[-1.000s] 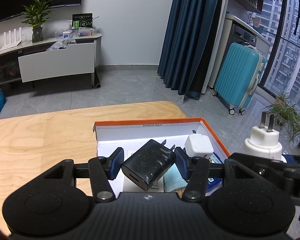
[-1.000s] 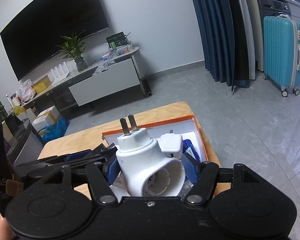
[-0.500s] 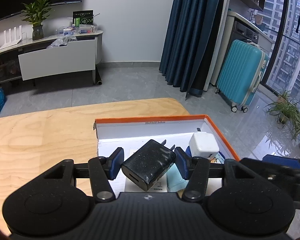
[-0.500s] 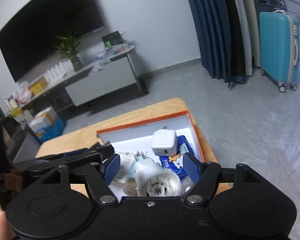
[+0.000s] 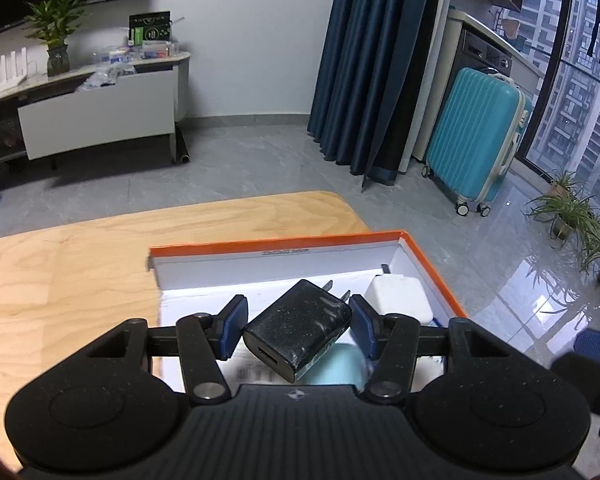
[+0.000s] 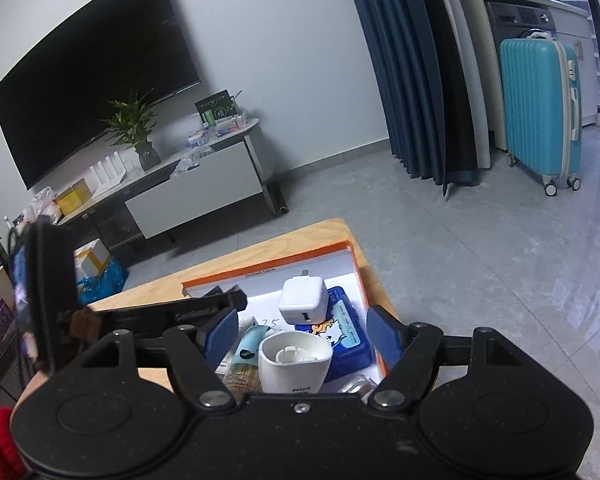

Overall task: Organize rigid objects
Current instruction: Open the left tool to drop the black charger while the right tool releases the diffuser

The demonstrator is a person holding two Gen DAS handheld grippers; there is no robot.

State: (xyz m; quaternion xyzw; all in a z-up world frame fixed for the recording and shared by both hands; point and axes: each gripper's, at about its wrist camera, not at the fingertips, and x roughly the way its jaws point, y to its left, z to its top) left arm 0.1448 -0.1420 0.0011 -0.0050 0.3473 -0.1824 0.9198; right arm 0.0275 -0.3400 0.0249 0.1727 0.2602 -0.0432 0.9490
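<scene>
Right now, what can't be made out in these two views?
- Box floor, left view: the black charger held in the left gripper hides the middle.
- Box's near end, both views: cut off by the gripper bodies.
- White socket adapter, right view: lower part behind the right gripper; what it rests on is unseen.
- Print on the blue pack: too small.
- Right gripper in left view: blurred at the edge.

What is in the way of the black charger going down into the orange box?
The black charger, held in the left hand-held gripper, hangs over the orange box. Right under it lie a light-blue tube and papers, so it would land on those.
</scene>
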